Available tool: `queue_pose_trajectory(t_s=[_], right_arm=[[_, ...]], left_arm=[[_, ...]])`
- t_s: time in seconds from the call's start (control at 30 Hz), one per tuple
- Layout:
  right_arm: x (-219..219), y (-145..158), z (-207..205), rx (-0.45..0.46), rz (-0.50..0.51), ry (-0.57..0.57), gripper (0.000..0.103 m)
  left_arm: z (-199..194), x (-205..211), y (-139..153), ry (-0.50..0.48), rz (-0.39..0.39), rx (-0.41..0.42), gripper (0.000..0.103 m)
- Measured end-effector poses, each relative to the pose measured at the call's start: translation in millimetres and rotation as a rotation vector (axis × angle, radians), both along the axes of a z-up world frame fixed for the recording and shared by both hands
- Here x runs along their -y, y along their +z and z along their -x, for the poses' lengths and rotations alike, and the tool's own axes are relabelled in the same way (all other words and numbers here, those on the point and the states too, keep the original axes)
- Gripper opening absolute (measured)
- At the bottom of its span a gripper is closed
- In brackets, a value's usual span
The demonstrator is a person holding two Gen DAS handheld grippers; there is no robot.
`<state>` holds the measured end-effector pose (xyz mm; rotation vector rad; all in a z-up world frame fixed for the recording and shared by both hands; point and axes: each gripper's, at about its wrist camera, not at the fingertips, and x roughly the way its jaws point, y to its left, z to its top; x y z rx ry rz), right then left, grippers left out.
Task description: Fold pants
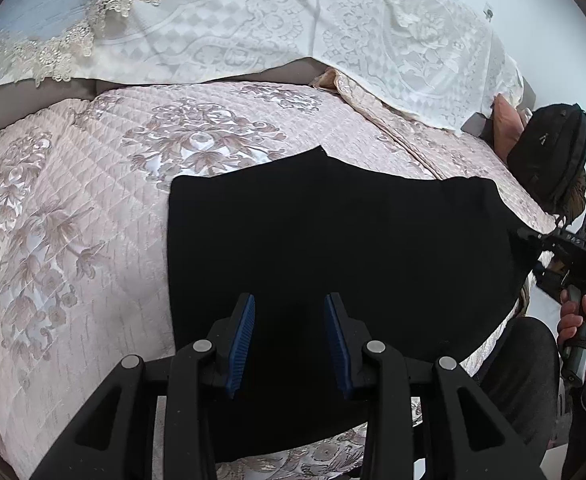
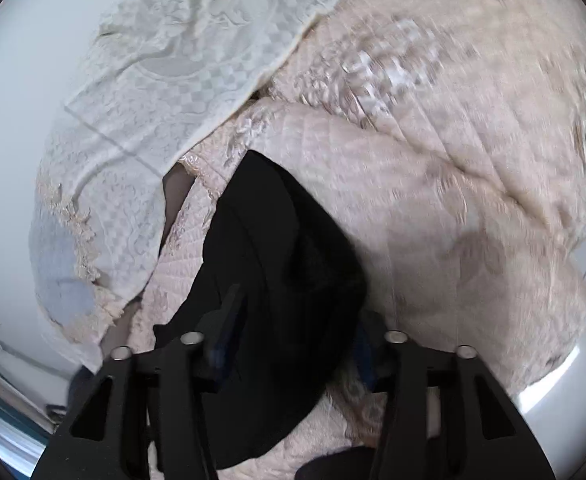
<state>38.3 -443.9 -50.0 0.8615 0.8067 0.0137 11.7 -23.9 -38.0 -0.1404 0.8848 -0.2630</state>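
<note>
The black pants (image 1: 333,248) lie flat on the pink quilted bedspread (image 1: 73,220), folded into a broad dark shape. My left gripper (image 1: 289,340) is open and empty, with its blue pads (image 1: 241,344) hovering over the near part of the pants. My right gripper (image 1: 527,236) shows at the right edge in the left wrist view, held by a hand, its tip at the pants' right edge. In the right wrist view the pants (image 2: 277,280) fill the space between the right gripper's fingers (image 2: 293,344); the view is blurred and the fingers are largely hidden by the cloth.
A white lace cover (image 1: 293,20) lies across the far side of the bed. A black bag (image 1: 549,152) and an orange cushion (image 1: 507,120) sit at the far right. The person's dark-clad leg (image 1: 521,368) is at the lower right.
</note>
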Motion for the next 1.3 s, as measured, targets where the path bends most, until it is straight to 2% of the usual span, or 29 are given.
queue_pose_trajectory(t_s=[0.23, 0.37, 0.8, 1.03, 1.3], right_arm=[[-30, 44, -2, 0.113, 0.071, 0.073, 0.022], [-58, 70, -9, 0.167, 0.112, 0.153, 0.022], [-164, 114, -19, 0.264, 0.202, 0.418, 0.022], [-230, 114, -20, 0.272, 0.226, 0.583, 0.022], [-310, 68, -15, 0.189, 0.268, 0.779, 0.022]], left_arm=[[3, -14, -2, 0.035, 0.012, -0.003, 0.037], [5, -22, 0, 0.052, 0.025, 0.002, 0.037], [16, -50, -5, 0.119, 0.056, 0.003, 0.037], [22, -68, -10, 0.159, 0.066, -0.001, 0.037], [32, -96, -16, 0.223, 0.082, -0.011, 0.037]])
